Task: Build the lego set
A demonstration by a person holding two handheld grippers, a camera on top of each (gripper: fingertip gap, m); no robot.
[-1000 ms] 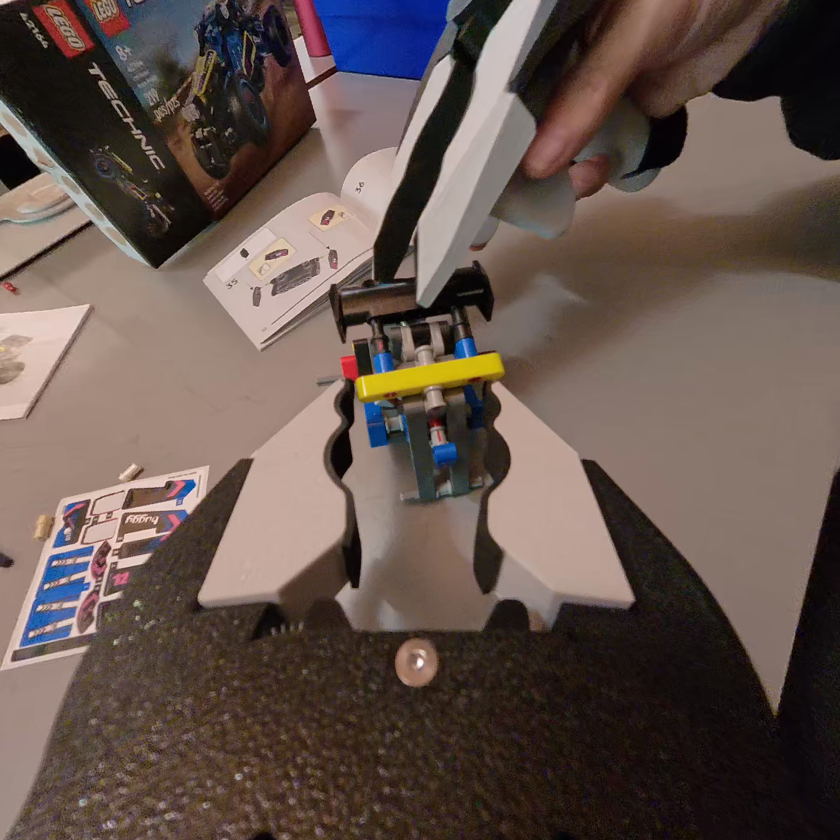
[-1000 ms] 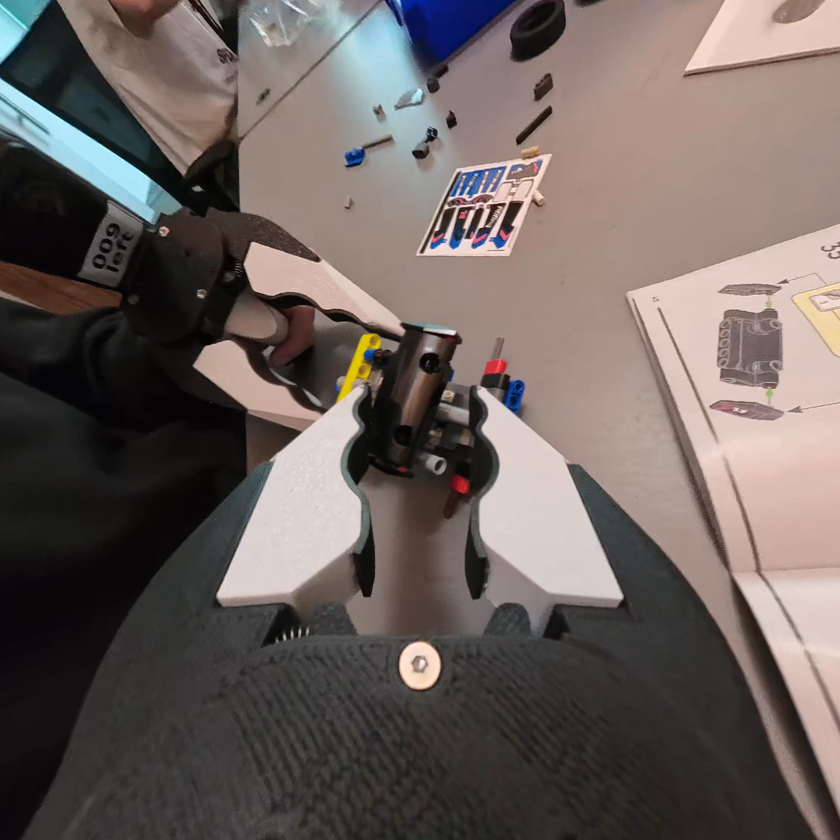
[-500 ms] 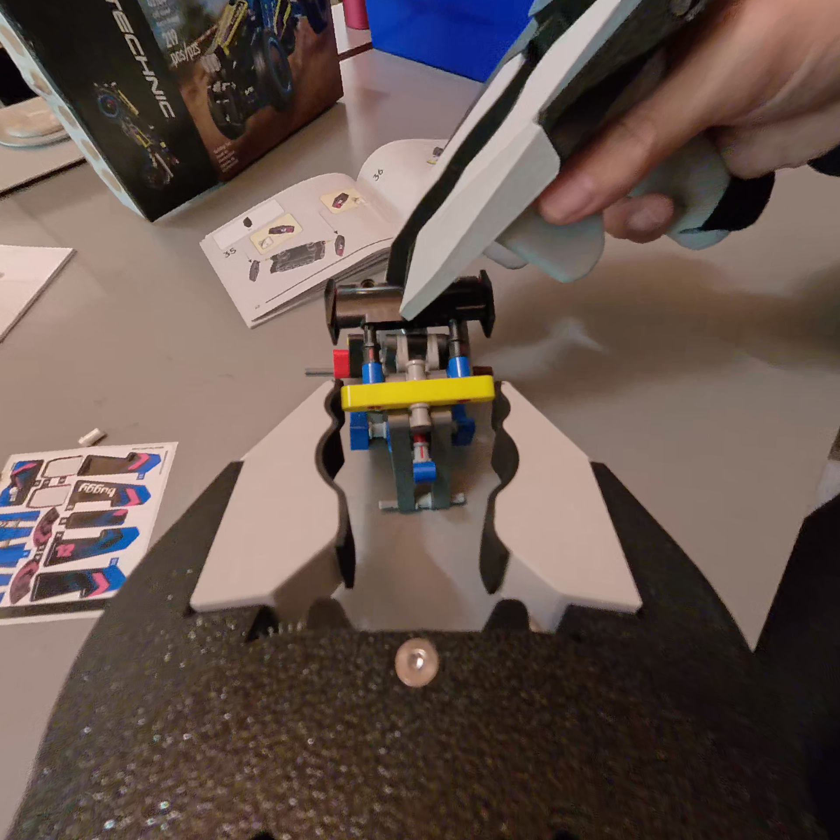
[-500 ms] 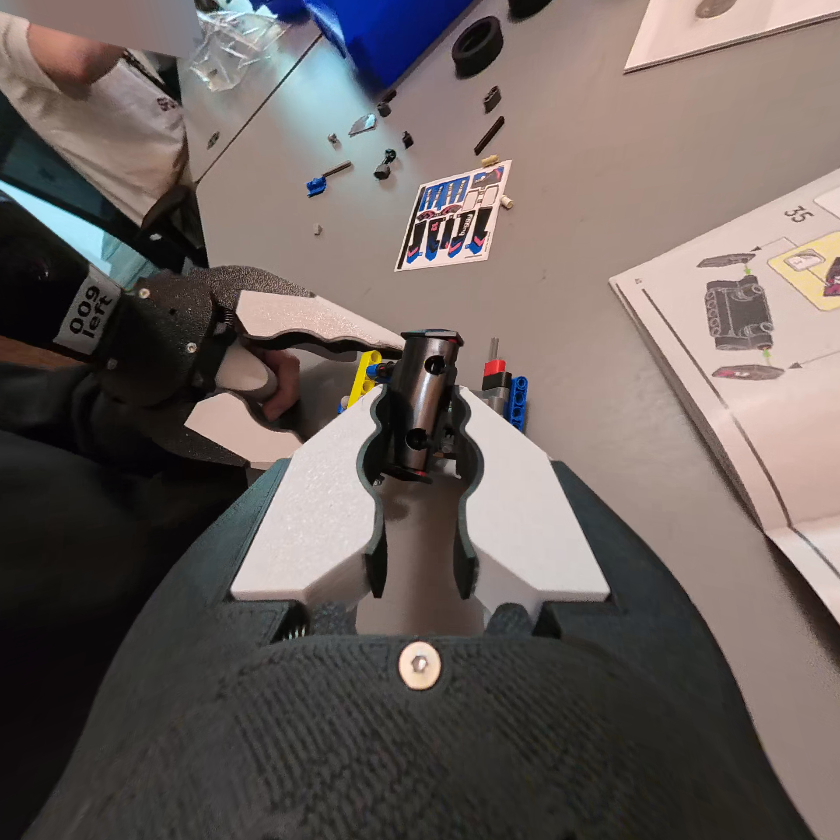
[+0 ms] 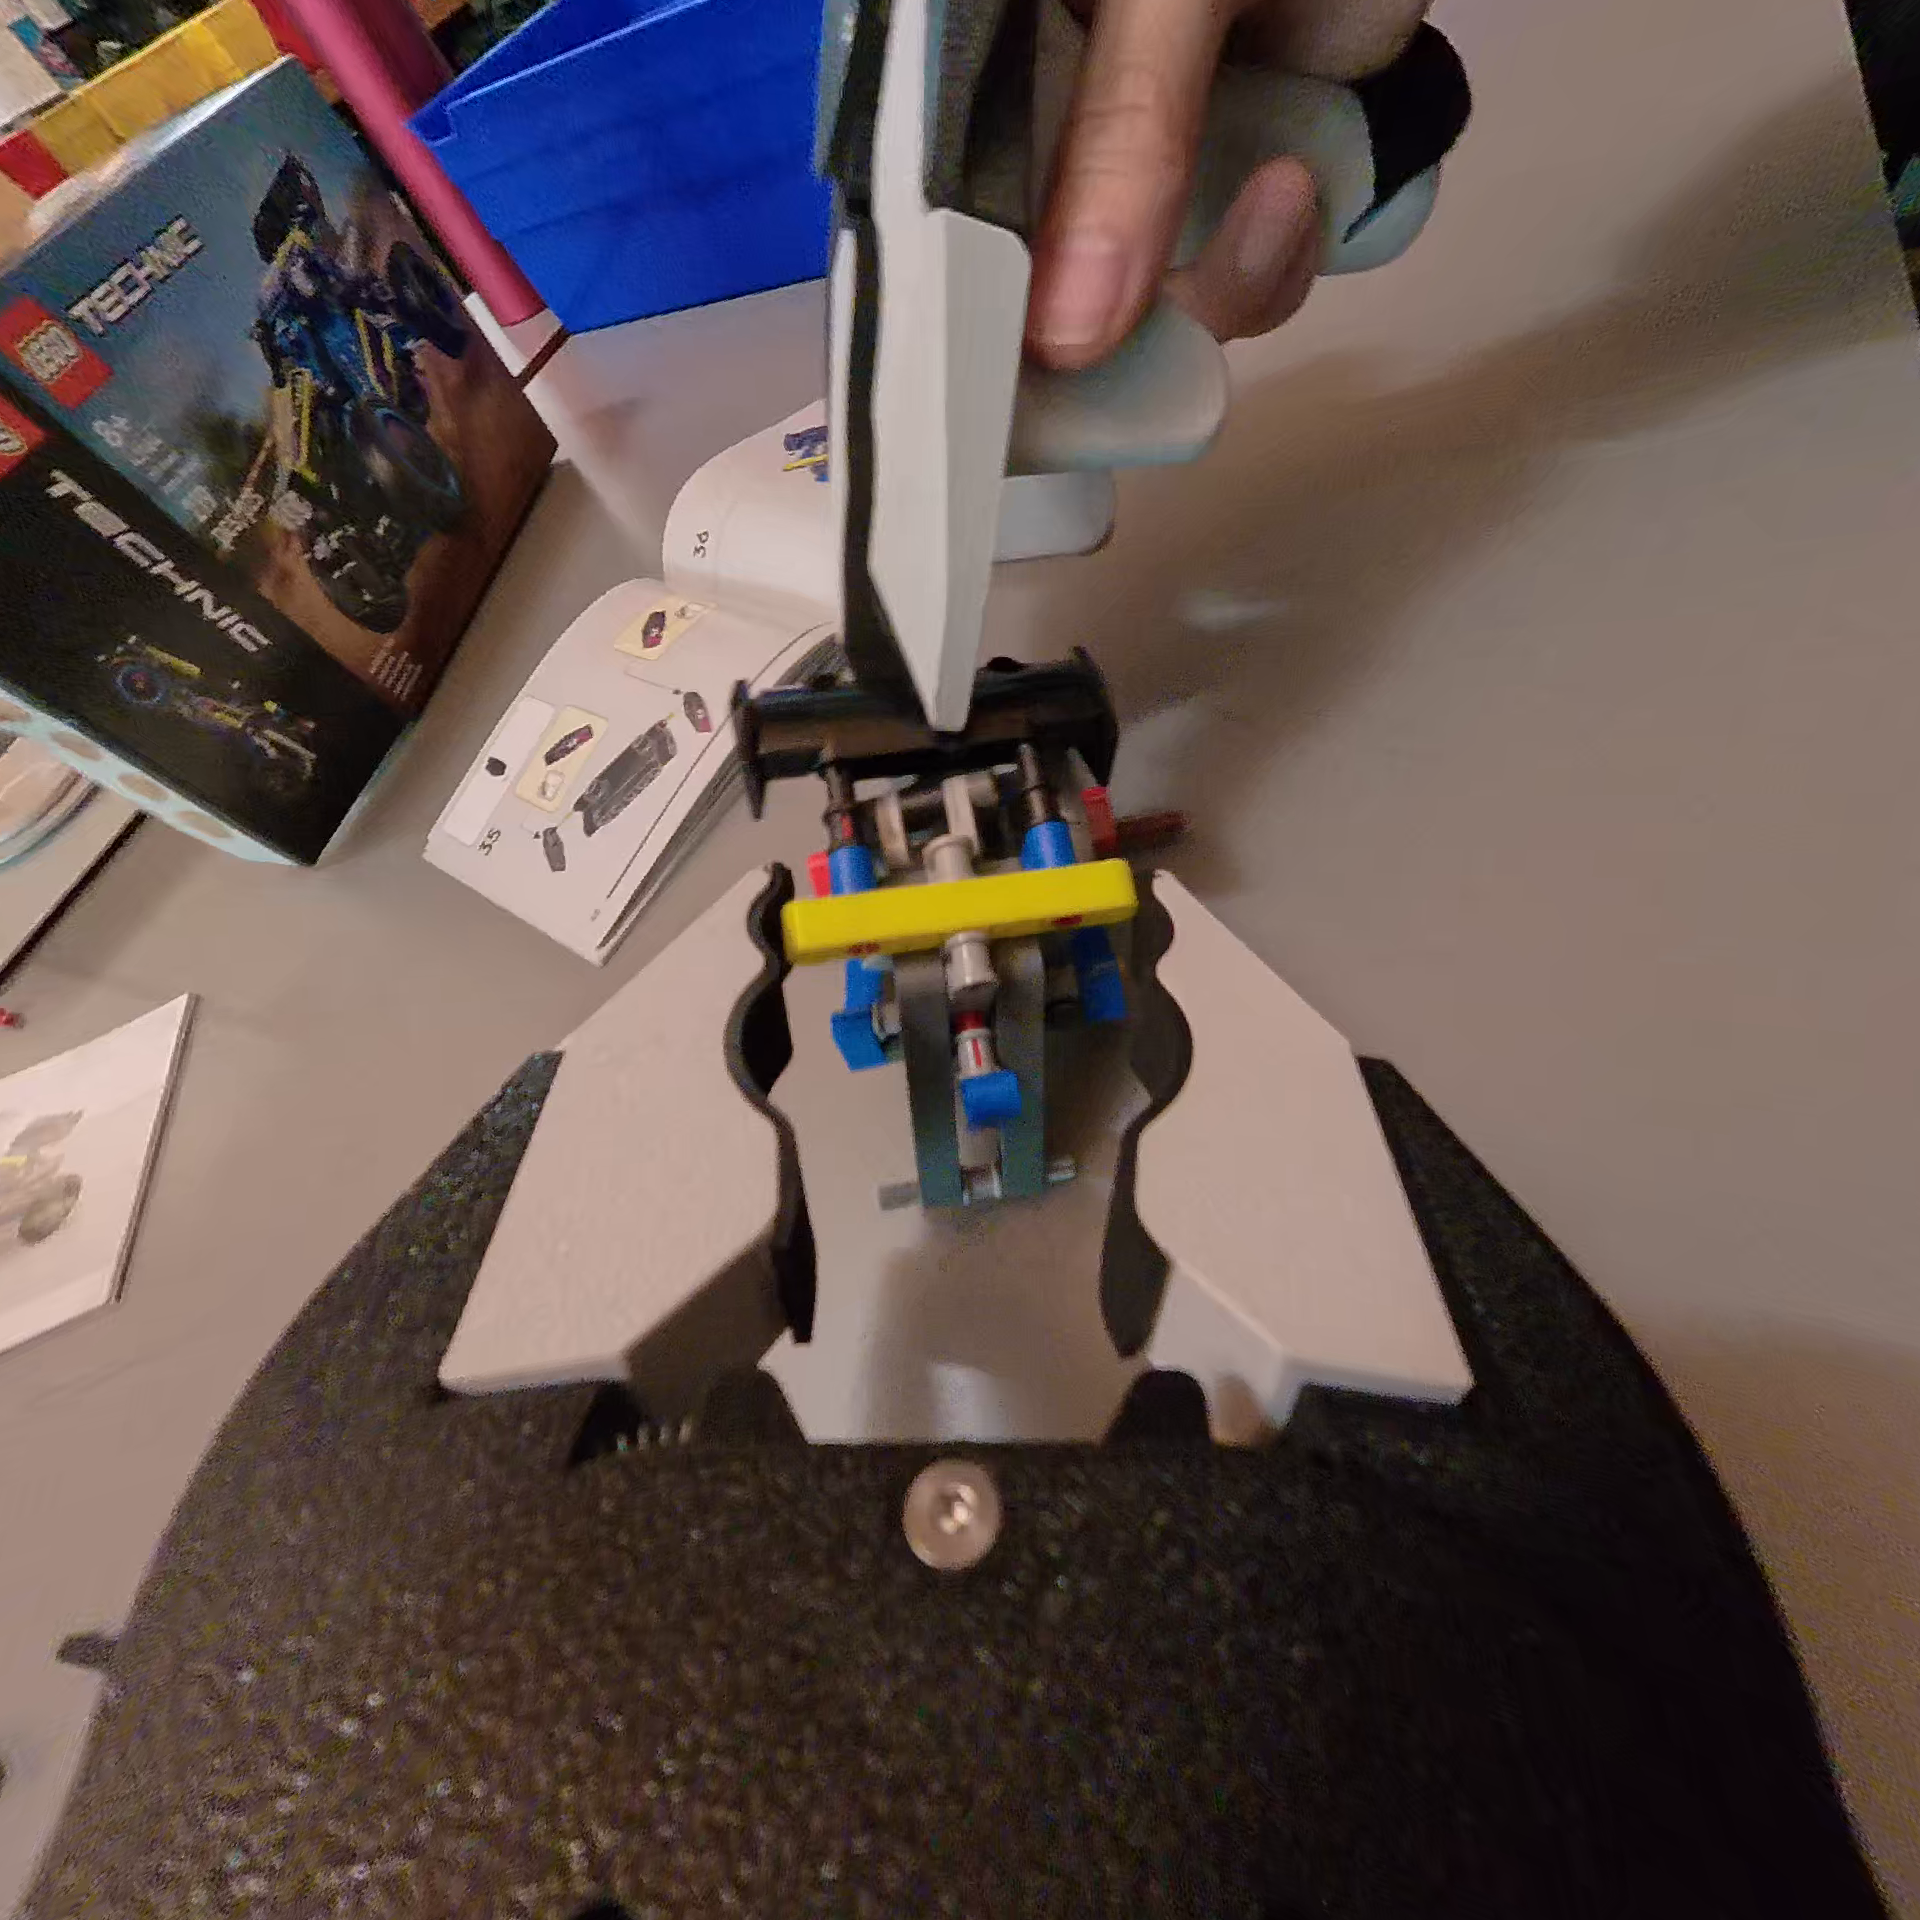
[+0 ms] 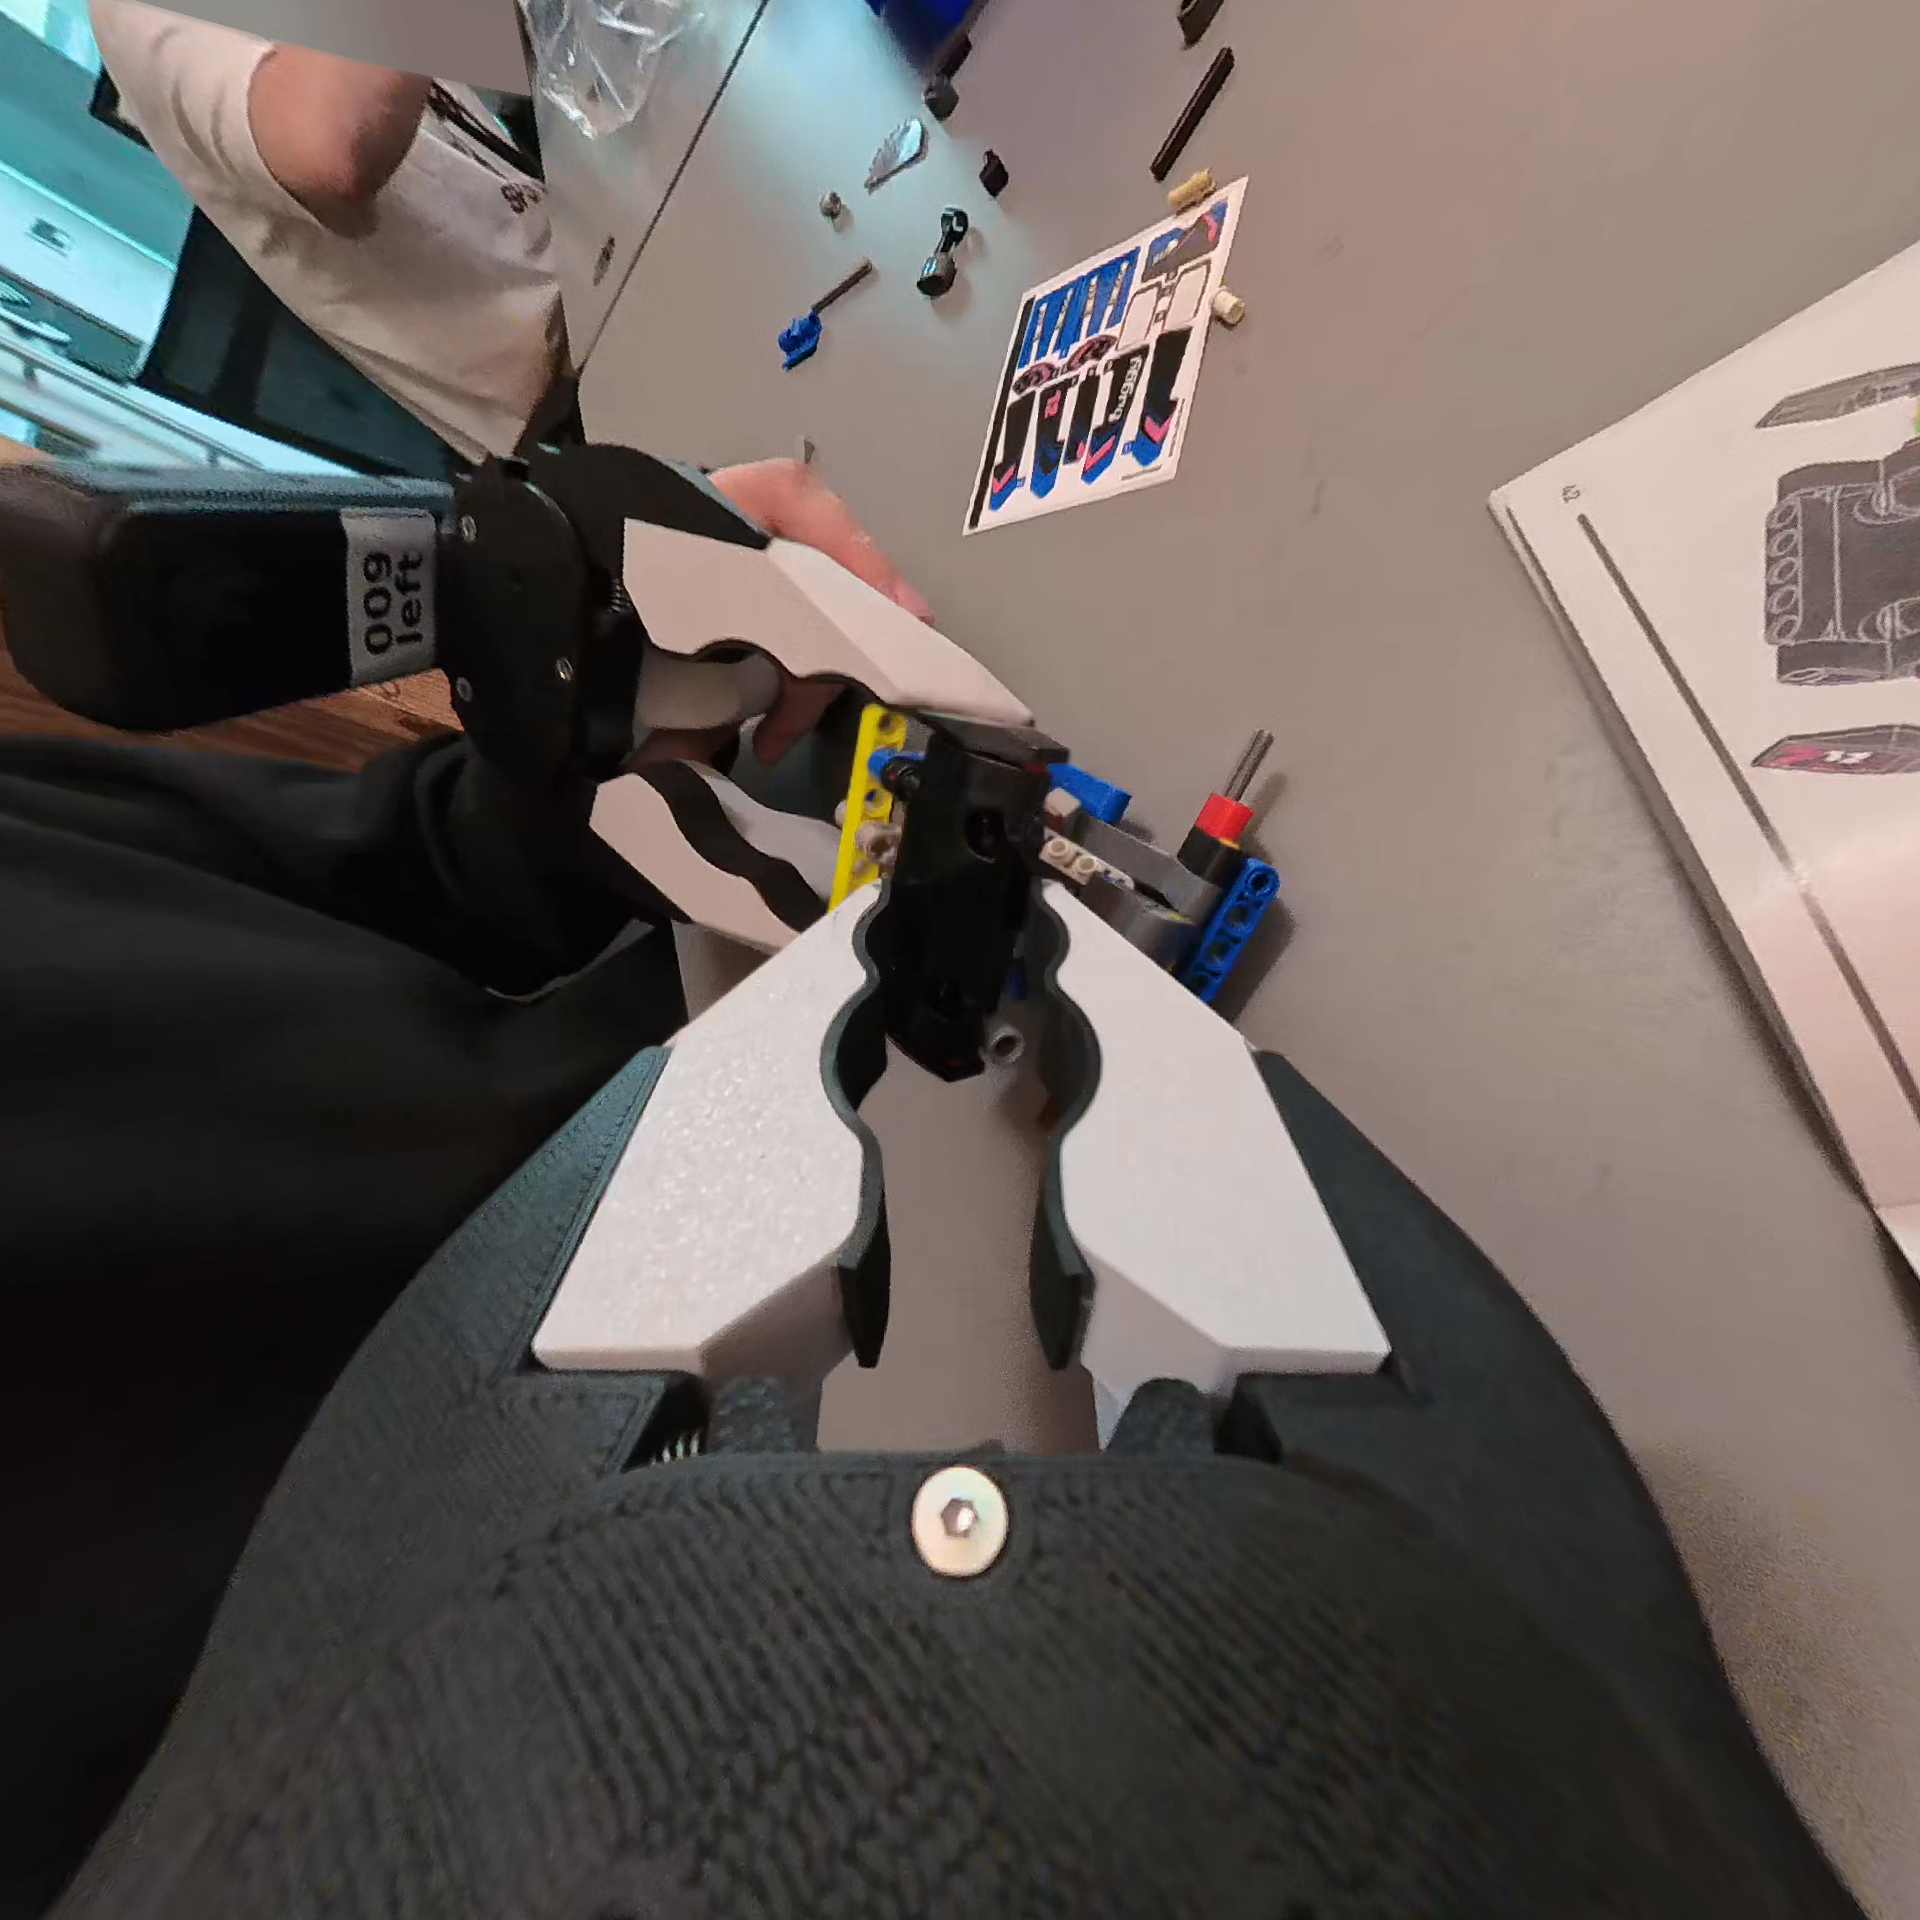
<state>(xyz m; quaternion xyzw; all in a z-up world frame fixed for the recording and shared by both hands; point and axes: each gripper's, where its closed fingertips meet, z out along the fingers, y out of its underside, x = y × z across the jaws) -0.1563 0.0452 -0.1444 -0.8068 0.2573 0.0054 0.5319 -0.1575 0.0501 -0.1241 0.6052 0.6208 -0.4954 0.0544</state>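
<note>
A small brick assembly [image 5: 971, 1049] with a yellow beam [image 5: 956, 909], blue pins, a grey frame and a black piece [image 5: 810, 727] on its far end stands on the grey table [image 5: 1507, 831]. My left gripper [image 5: 961, 920] is open. Its fingertips straddle the yellow beam with a thin gap at each side. My right gripper [image 6: 956, 935] is shut on the black piece [image 6: 956, 862], with both pads pressed on it. In the left wrist view, the right gripper [image 5: 935, 696] comes down on that piece from above. In the right wrist view, the left gripper [image 6: 831, 769] brackets the yellow beam [image 6: 862, 800].
A toy box [image 5: 208, 436] and a blue bin [image 5: 644, 177] stand at the back left. An open instruction booklet [image 5: 623, 748] lies just behind the assembly. A sticker sheet [image 6: 1101, 364] and loose small parts [image 6: 935, 260] lie farther off. A person in a white shirt [image 6: 364, 229] sits nearby. My two grippers' fingertips are within a few centimetres of each other.
My right jaws closed from loosely around the black piece to pressing on it. My left jaws widened and came off the yellow beam. The right gripper swung more upright.
</note>
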